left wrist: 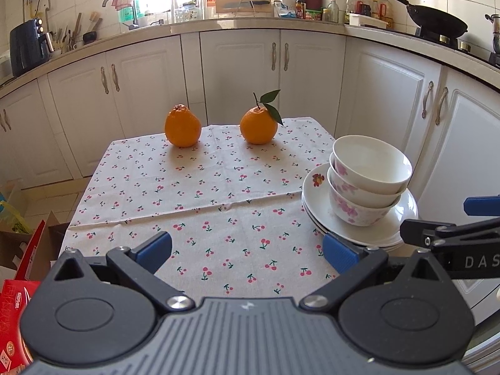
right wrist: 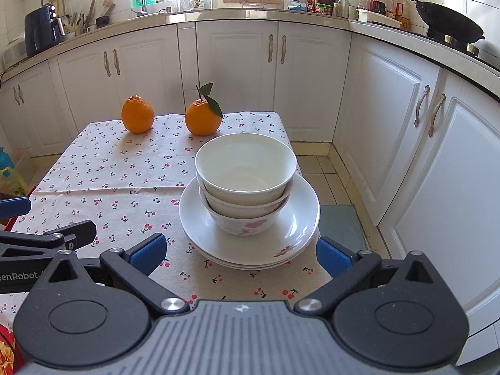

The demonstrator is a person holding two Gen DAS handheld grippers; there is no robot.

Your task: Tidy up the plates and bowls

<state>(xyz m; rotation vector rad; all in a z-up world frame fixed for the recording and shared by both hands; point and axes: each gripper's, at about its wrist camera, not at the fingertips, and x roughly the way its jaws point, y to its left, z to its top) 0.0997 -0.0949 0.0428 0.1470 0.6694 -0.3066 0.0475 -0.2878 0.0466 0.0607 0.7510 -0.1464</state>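
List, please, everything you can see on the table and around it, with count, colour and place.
Bowls: three, white with pink flowers, nested on the plates.
Plates: a stack, white, flower print, table's right near side; count unclear.
Oranges: two, far table edge; the right one has leaves.
Tablecloth: one, cream with cherries, covering the table.
Wok: one, black, on the stove at right.
Left gripper: black, blue pads, open, over the cloth.
Right gripper: same, open, before the plates.
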